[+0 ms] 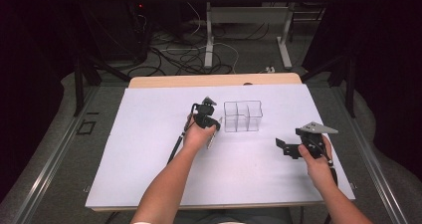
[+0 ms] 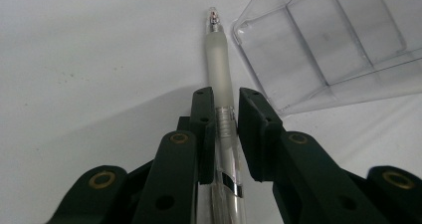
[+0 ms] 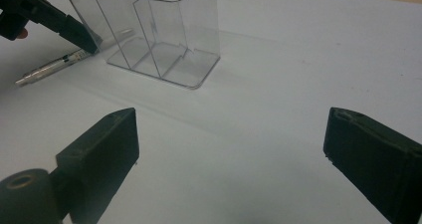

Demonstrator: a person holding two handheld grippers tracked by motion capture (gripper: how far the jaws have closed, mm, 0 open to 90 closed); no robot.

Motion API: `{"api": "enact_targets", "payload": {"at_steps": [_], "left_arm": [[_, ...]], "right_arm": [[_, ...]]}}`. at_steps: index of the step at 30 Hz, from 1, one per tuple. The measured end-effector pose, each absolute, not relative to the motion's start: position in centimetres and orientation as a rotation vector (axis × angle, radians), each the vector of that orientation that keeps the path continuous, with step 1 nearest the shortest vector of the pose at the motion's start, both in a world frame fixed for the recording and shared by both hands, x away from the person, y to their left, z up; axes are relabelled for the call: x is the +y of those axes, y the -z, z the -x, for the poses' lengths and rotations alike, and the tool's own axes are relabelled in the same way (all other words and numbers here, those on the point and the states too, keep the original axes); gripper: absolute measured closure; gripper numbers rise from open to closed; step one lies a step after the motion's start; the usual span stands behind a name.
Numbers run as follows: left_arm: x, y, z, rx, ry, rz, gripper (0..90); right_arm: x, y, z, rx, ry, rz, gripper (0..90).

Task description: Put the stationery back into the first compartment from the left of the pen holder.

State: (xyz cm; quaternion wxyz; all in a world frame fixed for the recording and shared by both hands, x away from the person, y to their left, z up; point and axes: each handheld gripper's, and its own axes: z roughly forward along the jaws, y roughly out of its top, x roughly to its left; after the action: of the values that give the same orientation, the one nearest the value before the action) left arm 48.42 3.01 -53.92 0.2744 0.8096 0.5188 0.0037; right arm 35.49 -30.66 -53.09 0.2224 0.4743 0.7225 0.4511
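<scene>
No legible writing, left gripper at frame centre, jaws clamped on a clear pen lying on the white table, beside the clear organizer upper right, right gripper wide apart, holding nothing.

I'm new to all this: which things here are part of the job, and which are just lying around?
In the job:
- pen, between the jaws of the left gripper
- clear compartment box beside it
- right gripper, open, waiting

Just around:
- white table sheet
- cables on the floor
</scene>
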Motion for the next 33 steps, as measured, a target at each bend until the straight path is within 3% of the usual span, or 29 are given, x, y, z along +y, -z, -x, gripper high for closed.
{"api": "enact_targets", "payload": {"at_steps": [33], "left_arm": [[3.35,53.94,-48.34,1.440,0.005,-2.137,80.1]], "right_arm": [[-30.75,53.14,-35.52,1.999,-1.246,-1.316,7.2]]}}
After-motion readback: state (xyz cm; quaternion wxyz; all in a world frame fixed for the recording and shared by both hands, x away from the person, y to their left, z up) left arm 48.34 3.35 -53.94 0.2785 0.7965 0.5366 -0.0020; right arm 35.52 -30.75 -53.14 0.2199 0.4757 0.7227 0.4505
